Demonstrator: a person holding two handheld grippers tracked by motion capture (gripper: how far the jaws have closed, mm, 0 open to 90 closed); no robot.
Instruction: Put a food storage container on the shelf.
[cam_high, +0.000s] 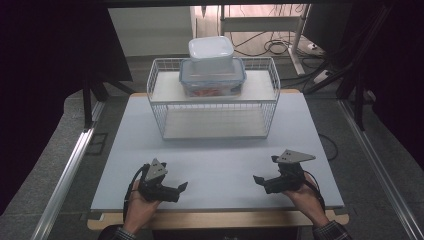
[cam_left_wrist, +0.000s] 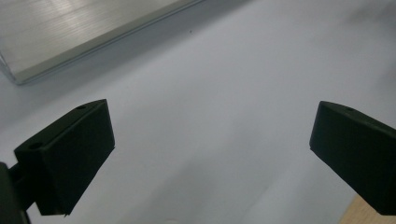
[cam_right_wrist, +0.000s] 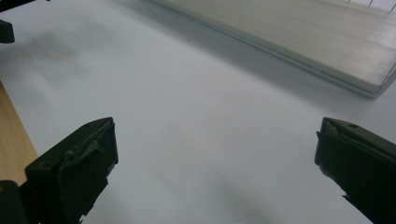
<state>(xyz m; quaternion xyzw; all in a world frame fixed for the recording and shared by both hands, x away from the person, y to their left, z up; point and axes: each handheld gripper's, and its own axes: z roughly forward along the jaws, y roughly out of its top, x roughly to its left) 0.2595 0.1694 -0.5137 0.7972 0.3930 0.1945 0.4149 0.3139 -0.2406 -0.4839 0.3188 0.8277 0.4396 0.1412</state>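
Observation:
My left gripper (cam_high: 172, 182) rests low over the white table top (cam_high: 220, 160) near its front left, held in a hand, jaws wide apart with nothing between them (cam_left_wrist: 210, 126). Near the front right, my right gripper (cam_high: 265, 170) is likewise open and empty (cam_right_wrist: 217, 140), pointing inward toward the left one. Both lie well in front of the white wire rack (cam_high: 160, 102). On the rack's top shelf stands a clear box with a blue lid (cam_high: 212, 80), something orange-red inside. A white lidded box (cam_high: 211, 49) is stacked on it.
The rack's lower shelf board (cam_high: 215, 124) is bare; its front edge shows in the left gripper view (cam_left_wrist: 70, 37) and the right gripper view (cam_right_wrist: 303, 42). A wooden strip (cam_high: 220, 219) runs along the table's front edge. Cables and frame legs lie on the floor behind.

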